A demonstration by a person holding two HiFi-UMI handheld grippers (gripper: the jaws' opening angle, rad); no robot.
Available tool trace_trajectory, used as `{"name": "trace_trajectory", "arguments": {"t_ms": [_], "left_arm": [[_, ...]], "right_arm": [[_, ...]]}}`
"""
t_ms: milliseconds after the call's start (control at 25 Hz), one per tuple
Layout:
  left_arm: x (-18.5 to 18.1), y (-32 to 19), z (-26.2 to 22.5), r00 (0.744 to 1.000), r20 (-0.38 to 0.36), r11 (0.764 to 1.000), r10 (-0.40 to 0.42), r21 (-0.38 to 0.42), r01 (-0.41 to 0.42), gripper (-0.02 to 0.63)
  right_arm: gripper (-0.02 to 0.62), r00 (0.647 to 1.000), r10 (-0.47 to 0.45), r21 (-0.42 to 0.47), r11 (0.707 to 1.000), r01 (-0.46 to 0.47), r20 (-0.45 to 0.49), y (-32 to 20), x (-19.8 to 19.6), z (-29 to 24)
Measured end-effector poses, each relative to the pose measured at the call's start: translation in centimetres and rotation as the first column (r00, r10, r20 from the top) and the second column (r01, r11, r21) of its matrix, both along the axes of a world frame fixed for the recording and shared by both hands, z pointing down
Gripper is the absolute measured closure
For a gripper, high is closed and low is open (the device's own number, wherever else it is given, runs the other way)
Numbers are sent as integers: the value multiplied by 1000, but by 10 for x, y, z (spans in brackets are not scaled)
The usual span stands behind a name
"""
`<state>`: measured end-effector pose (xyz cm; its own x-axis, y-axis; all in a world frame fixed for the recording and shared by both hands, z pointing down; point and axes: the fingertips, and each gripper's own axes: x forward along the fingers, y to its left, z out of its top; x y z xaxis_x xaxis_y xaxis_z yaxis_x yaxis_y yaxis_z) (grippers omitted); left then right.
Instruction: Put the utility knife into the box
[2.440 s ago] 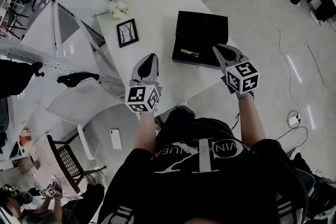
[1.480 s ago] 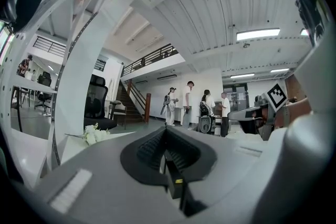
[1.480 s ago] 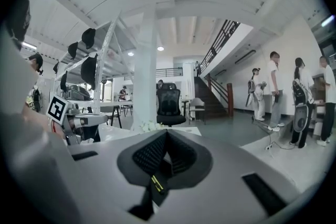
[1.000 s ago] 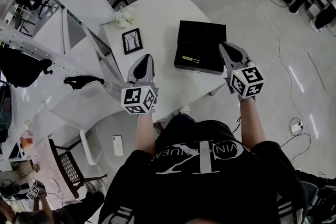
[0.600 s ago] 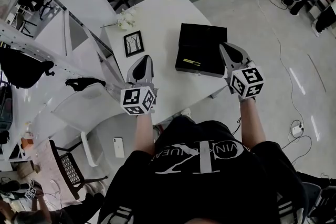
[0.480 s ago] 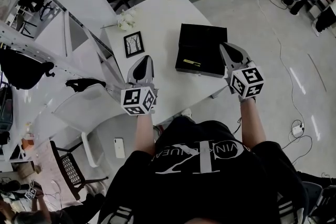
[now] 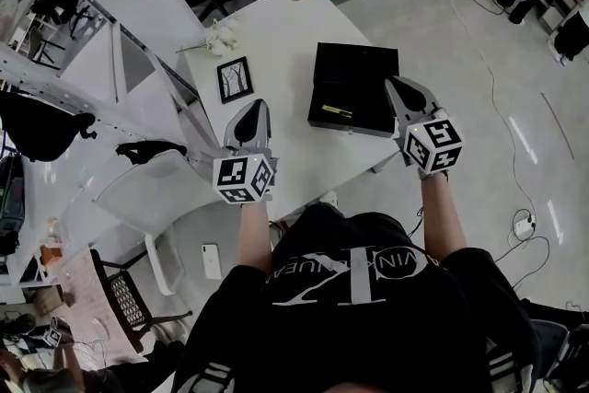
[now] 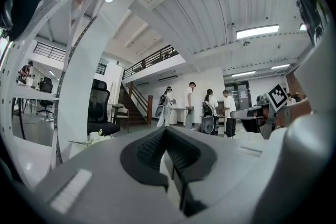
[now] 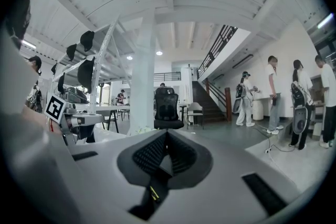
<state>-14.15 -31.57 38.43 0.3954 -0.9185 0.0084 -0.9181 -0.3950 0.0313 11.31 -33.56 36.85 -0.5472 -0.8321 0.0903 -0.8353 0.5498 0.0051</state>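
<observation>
Where grey floor [image 7: 460, 60] ends, a white table [image 7: 276, 41] bears the box [image 7: 354, 74]

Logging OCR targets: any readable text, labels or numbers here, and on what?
"VIN": shirt; the rest of the print is unreadable.
Left gripper, right gripper: square marker patterns only, no words.
Box, picture frame: no readable text.

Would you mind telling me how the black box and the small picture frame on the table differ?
The black box is clearly larger than the picture frame. The box is black throughout and holds the utility knife; the frame borders a pale picture. Both are dark-edged rectangles on the white table.
</observation>
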Motion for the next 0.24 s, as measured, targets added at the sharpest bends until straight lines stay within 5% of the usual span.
{"name": "trace_trajectory", "arguments": {"t_ms": [240], "left_arm": [[0,-1,2,1000,2,1000,-5,-7,5,595]], "right_arm": [[581,1000,2,-14,1000,-1,10,-1,3,5]]}}
